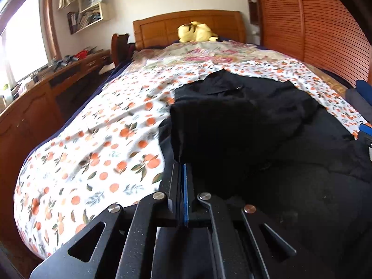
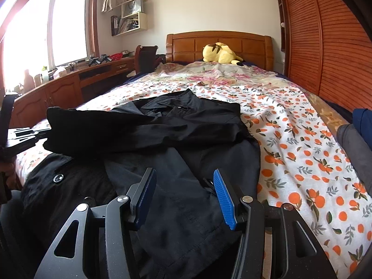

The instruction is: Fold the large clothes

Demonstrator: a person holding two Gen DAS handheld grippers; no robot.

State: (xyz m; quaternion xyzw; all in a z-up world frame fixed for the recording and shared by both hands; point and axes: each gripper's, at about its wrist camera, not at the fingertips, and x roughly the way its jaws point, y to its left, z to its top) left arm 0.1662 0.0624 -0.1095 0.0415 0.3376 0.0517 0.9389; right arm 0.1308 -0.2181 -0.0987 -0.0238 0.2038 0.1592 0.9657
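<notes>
Black coat (image 2: 162, 134) is spread on bed (image 2: 302, 139). Left tongs (image 1: 182, 165) are clenched on sleeve (image 1: 209, 127); sleeve is held lifted above coat body. Right tongs (image 2: 186, 197) are released, hung over lower part of coat, nothing gripped. Step judged: sleeve fold-in. Next: sleeve to be laid flat across chest, then let go.

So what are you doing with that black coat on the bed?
A person is folding a black coat on the orange-print bedspread, with a gripper in each hand. The left gripper is shut on the coat's sleeve and holds it lifted across the coat's body. The right gripper hangs over the lower part of the coat with its jaws apart, gripping nothing. A yellow plush toy sits by the headboard.
</notes>
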